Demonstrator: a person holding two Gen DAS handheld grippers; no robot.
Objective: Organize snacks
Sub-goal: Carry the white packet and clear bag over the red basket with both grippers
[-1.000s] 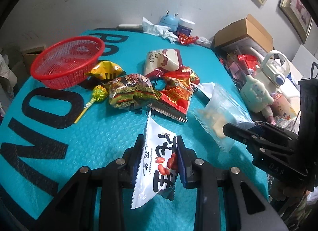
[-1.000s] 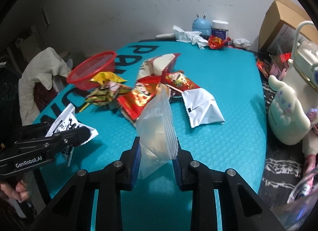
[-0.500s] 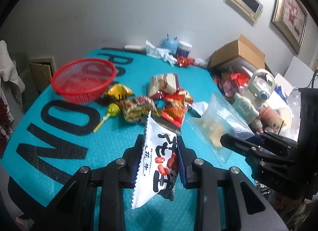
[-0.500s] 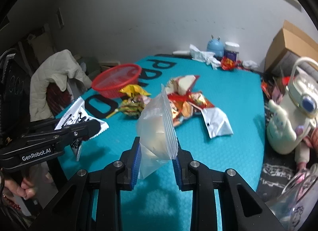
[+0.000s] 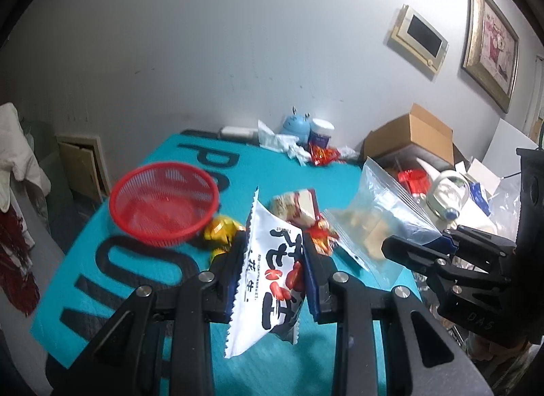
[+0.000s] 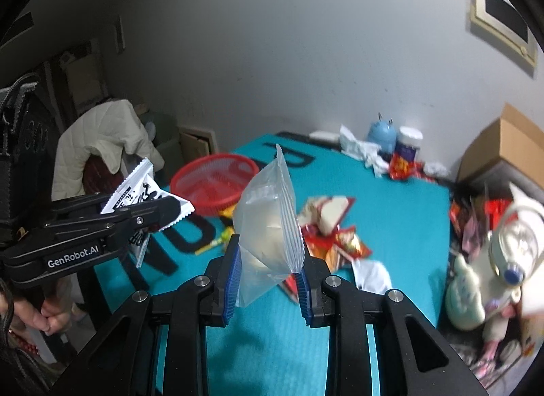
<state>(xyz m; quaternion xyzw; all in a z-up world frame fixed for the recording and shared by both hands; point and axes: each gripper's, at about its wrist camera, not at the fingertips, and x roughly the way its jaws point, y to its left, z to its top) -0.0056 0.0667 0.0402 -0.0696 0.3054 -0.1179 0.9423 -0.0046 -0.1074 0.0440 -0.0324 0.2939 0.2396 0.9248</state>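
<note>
My left gripper (image 5: 273,253) is shut on a white peanut snack packet (image 5: 268,280) with black and red print, held up above the teal table mat (image 5: 102,260). My right gripper (image 6: 268,260) is shut on a clear zip bag (image 6: 268,219) holding pale snacks, also lifted off the mat. In the left wrist view the right gripper (image 5: 401,248) and its clear zip bag (image 5: 374,219) hang at the right. In the right wrist view the left gripper (image 6: 156,209) with the peanut snack packet (image 6: 136,192) shows at the left. A red mesh basket (image 5: 163,205) stands at the mat's left; loose snack packets (image 6: 326,222) lie in the middle.
A white packet (image 6: 372,275) lies on the mat to the right. At the far edge stand a blue figurine (image 5: 299,125), a jar (image 5: 321,132) and crumpled wrappers. A cardboard box (image 5: 414,137) and a white character bottle (image 6: 493,253) crowd the right side. A pale jacket (image 6: 102,141) hangs at left.
Both grippers have risen with their packets, so the table and basket look smaller and lower, and more wall shows. Both grips are unchanged.
</note>
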